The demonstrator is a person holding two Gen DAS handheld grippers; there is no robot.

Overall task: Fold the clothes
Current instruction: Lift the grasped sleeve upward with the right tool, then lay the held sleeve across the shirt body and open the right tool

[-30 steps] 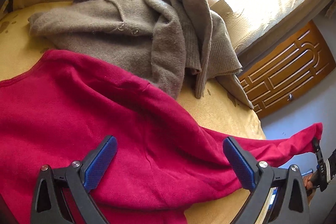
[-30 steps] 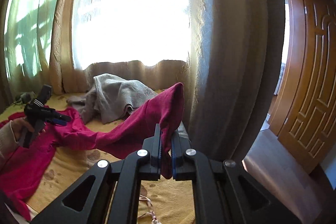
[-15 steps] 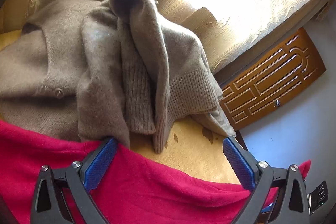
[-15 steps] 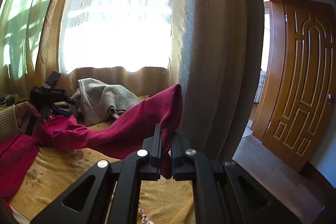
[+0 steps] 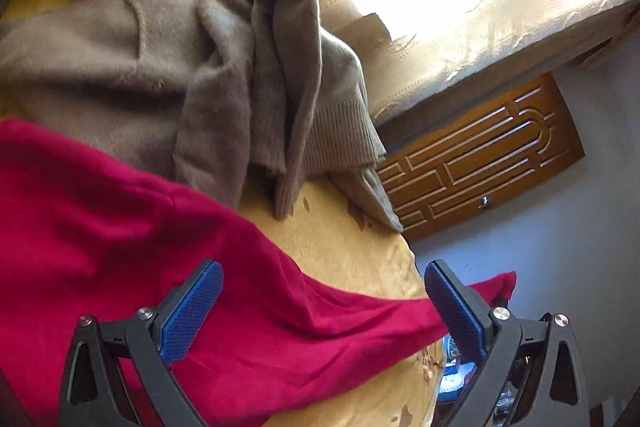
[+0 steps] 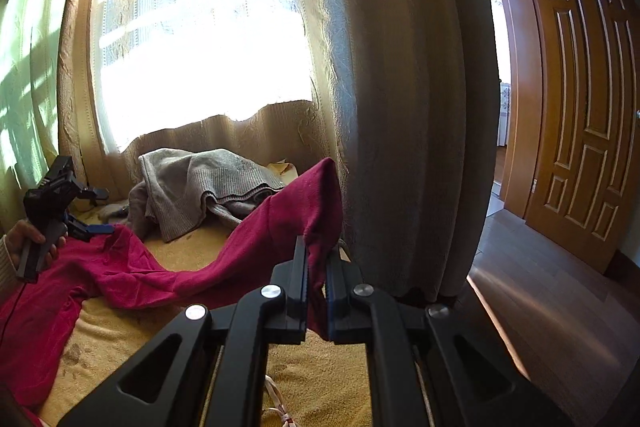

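Bed [image 6: 320,379] under a yellow patterned cover, set against a curtained window [image 6: 200,27]; wooden door [image 6: 580,107] off to one side.

Red sweater [image 5: 120,235] spread across the near part of the bed, body flat, one sleeve [image 6: 260,239] drawn out past the bed's edge and lifted clear of the cover. Beyond it, a taupe knit cardigan [image 5: 140,67] lies crumpled near the curtain, touching the red sweater's far edge, not yet handled.

Right gripper [image 6: 316,287]: clenched on the sleeve's cuff end, cloth pinched between the two pads and standing up above them.

Left gripper [image 5: 320,311]: released, blue pads wide apart, hovering over the sweater's shoulder region with nothing between them. Whether its tips brush the fabric is hard to say from either view.

Step in hand, as I judge it: straightening the sleeve ahead of the first fold. Next move likely calls for the left to pin or pinch the shoulder while the right carries the cuff back over the body. Risk: the knit sags or drags the body askew if nothing anchors it.
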